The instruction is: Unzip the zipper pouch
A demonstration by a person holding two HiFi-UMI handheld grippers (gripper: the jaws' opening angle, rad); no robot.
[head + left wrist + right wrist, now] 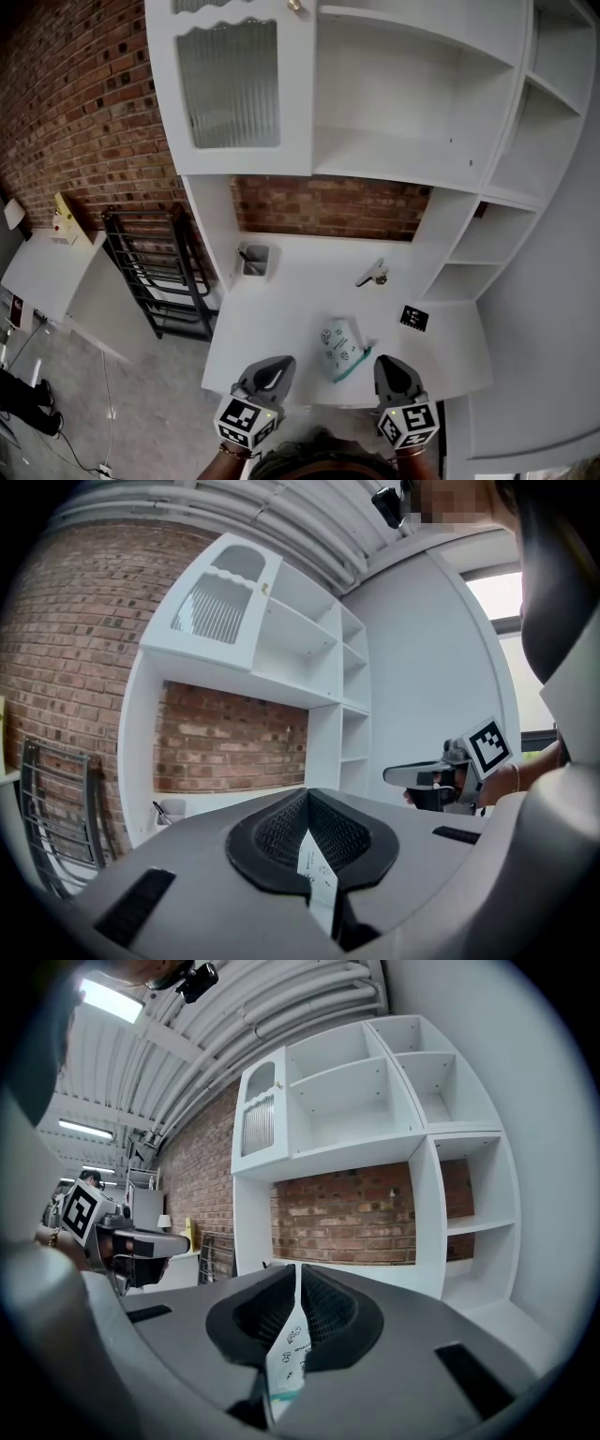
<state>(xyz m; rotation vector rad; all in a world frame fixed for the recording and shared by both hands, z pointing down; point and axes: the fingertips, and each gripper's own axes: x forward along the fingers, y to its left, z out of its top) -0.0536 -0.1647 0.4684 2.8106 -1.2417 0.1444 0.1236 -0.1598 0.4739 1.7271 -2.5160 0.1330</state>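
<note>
The zipper pouch (340,349), white with small prints and a teal zipper edge, lies on the white table (300,300) near its front edge. My left gripper (279,362) hovers to the pouch's left, clearly apart from it, jaws shut. My right gripper (382,362) sits just right of the teal edge, jaws also shut. In the left gripper view the pads (281,829) meet, and only a thin white strip shows in the slit behind them. In the right gripper view the pads (323,1309) meet too, with a strip of printed white and teal in the slit.
A small grey cup (254,260) with a pen stands at the table's back left. A keyring (372,275) lies mid-table and a black marker tag (414,318) at the right. White shelves (403,150) rise behind. A black rack (155,272) stands left of the table.
</note>
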